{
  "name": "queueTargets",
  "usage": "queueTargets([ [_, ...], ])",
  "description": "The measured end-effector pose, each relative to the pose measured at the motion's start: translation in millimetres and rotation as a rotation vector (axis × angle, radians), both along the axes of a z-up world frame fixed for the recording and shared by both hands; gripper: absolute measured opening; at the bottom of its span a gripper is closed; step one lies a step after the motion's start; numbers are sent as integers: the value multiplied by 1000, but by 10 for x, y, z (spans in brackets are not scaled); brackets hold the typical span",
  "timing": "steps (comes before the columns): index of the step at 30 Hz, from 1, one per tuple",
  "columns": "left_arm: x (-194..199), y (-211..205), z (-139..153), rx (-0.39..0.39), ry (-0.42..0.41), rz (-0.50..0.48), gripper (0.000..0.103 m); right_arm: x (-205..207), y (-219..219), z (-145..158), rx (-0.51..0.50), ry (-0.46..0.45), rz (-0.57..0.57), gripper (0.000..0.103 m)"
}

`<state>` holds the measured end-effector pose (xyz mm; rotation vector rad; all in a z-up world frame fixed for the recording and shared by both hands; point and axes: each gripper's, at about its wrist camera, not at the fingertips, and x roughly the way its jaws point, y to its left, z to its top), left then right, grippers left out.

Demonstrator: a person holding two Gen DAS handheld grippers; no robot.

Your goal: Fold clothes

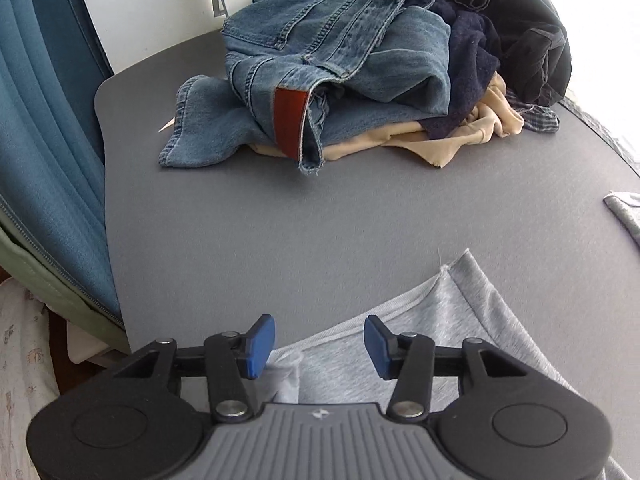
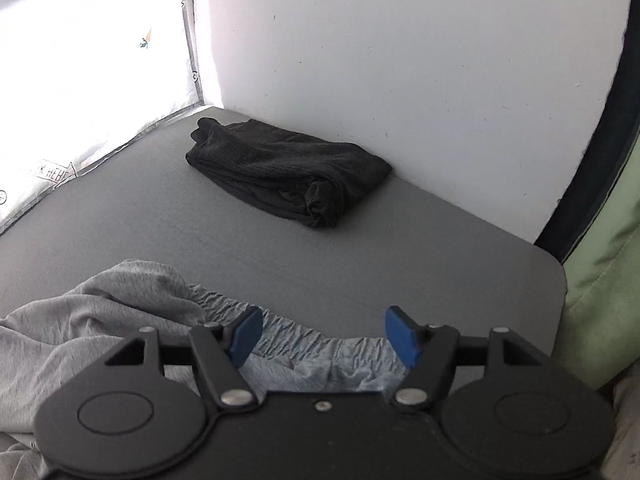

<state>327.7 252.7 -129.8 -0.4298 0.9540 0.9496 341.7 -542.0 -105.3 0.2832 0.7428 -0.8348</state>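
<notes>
A light grey garment (image 1: pixel 452 320) lies on the grey table (image 1: pixel 280 220) at its near edge, hem toward the camera in the left wrist view. My left gripper (image 1: pixel 320 346) is open over that hem, its blue pads apart with nothing between them. In the right wrist view the same grey garment (image 2: pixel 100 320) shows its gathered elastic waistband (image 2: pixel 320 340), crumpled at the left. My right gripper (image 2: pixel 324 340) is open just above the waistband. A folded black garment (image 2: pixel 288 176) rests at the far side against the white wall.
A pile of unfolded clothes sits at the back: blue jeans (image 1: pixel 320 64) on top, beige cloth (image 1: pixel 440 136), navy and black pieces (image 1: pixel 520 32). A blue and green cushion (image 1: pixel 48 168) borders the table's left; green fabric (image 2: pixel 600 280) borders its right edge.
</notes>
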Motion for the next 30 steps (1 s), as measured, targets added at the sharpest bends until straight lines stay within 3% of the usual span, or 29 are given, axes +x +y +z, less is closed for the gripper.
queueTargets([
  [4,656,-49,85,-45,-108,-106,60,610,491,160,-39,-31,166,87],
  [10,1744,-347,-131,-257,-264,-254,62,1283,1215,57,-19,-13,351,87],
  [15,2556,-566,-372,-299,-289,-291,62,1730,1713,-76,26,21,488,79],
  [22,3275,-701,-594,-342,-301,-314,61,2285,2323,-250,92,64,653,79],
  [23,3340,-744,-596,-309,-292,-318,58,2286,2317,-262,103,65,648,79],
  [24,3404,-766,-617,-290,-283,-343,48,2288,2310,-274,114,65,642,79],
  [25,3461,-776,-632,-278,-266,-360,18,2280,2278,-276,130,64,624,79],
  [26,3496,-772,-635,-262,-257,-362,2,2270,2241,-275,147,61,604,79],
  [30,3284,-704,-388,-261,-372,-323,0,2221,2027,-225,199,20,551,79],
])
